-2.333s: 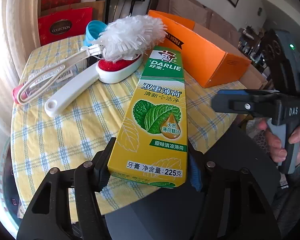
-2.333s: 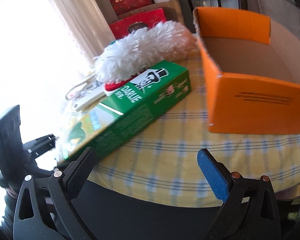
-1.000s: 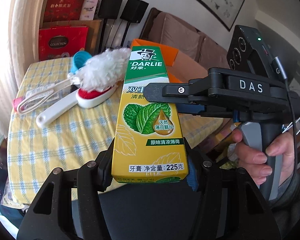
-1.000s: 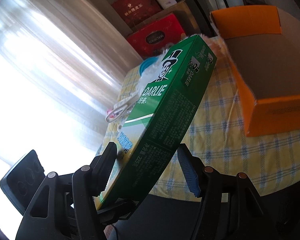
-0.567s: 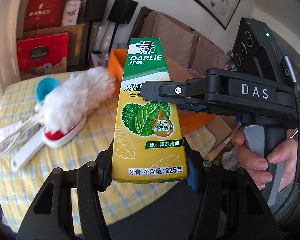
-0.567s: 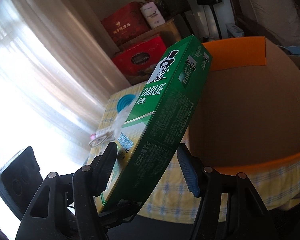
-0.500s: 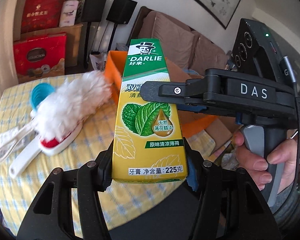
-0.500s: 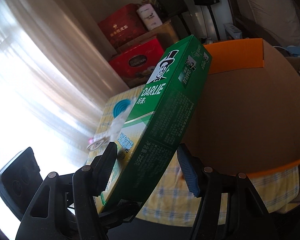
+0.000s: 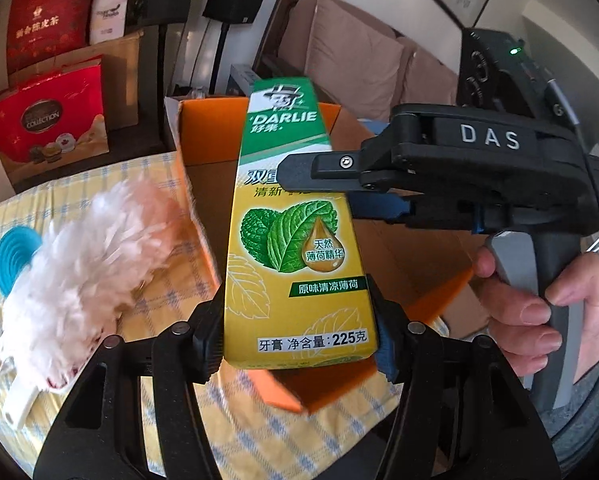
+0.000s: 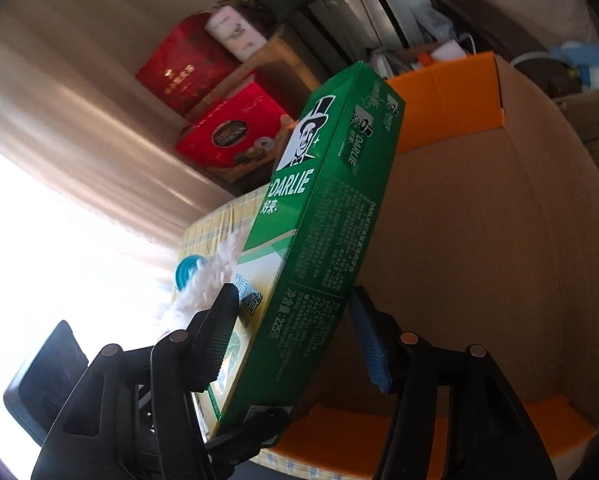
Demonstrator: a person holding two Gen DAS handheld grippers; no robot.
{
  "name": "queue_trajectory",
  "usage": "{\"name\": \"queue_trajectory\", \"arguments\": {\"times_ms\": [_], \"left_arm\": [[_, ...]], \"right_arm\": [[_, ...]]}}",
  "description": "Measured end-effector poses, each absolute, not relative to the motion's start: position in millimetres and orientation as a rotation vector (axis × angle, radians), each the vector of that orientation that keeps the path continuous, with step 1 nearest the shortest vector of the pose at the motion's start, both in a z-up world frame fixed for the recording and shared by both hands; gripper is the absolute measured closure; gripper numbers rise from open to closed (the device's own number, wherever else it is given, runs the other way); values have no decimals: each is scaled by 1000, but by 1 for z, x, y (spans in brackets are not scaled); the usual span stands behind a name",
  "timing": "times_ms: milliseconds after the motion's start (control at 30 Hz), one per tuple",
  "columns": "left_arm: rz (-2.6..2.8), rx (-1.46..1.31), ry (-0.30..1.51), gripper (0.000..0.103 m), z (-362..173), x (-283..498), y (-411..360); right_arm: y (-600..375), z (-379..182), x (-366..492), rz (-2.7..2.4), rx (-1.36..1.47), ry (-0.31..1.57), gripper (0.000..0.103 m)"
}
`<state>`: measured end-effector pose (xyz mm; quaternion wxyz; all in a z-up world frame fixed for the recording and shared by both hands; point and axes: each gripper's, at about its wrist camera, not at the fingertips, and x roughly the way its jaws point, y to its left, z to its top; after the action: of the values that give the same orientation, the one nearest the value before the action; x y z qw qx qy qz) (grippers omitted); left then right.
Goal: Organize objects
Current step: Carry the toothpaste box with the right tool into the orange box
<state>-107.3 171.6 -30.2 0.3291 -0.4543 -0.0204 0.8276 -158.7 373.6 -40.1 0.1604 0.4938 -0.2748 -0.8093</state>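
My left gripper (image 9: 299,344) is shut on the near end of a green and yellow Darlie toothpaste box (image 9: 295,240) and holds it in the air over the open orange cardboard box (image 9: 207,128). My right gripper (image 10: 295,332) straddles the same toothpaste box (image 10: 319,248) further along, its jaws closed against the box's faces. In the left wrist view the right gripper (image 9: 319,184) comes in from the right across the box. The orange box's brown inside (image 10: 479,240) lies below and behind.
A white fluffy brush with a white handle (image 9: 87,260) and a blue round item (image 9: 13,256) lie on the yellow checked tablecloth (image 9: 111,176) left of the orange box. Red gift boxes (image 9: 47,116) stand behind the table. A sofa (image 9: 355,56) is at the back.
Both grippers have carried the toothpaste box off the tablecloth, up and to the right, until it hangs over the open orange box. The right gripper came in and closed around the box.
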Motion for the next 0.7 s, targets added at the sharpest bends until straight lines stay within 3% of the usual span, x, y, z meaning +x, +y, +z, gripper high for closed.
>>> {"name": "queue_trajectory", "arguments": {"times_ms": [200, 400, 700], "left_arm": [[2137, -1215, -21, 43, -34, -118, 190], [2142, -1215, 24, 28, -33, -116, 203], [2097, -1190, -55, 19, -18, -91, 160]], "right_arm": [[384, -40, -161, -2305, 1398, -824, 52], [382, -44, -169, -2321, 1460, -753, 55], [363, -64, -172, -2446, 1561, -463, 61]]}}
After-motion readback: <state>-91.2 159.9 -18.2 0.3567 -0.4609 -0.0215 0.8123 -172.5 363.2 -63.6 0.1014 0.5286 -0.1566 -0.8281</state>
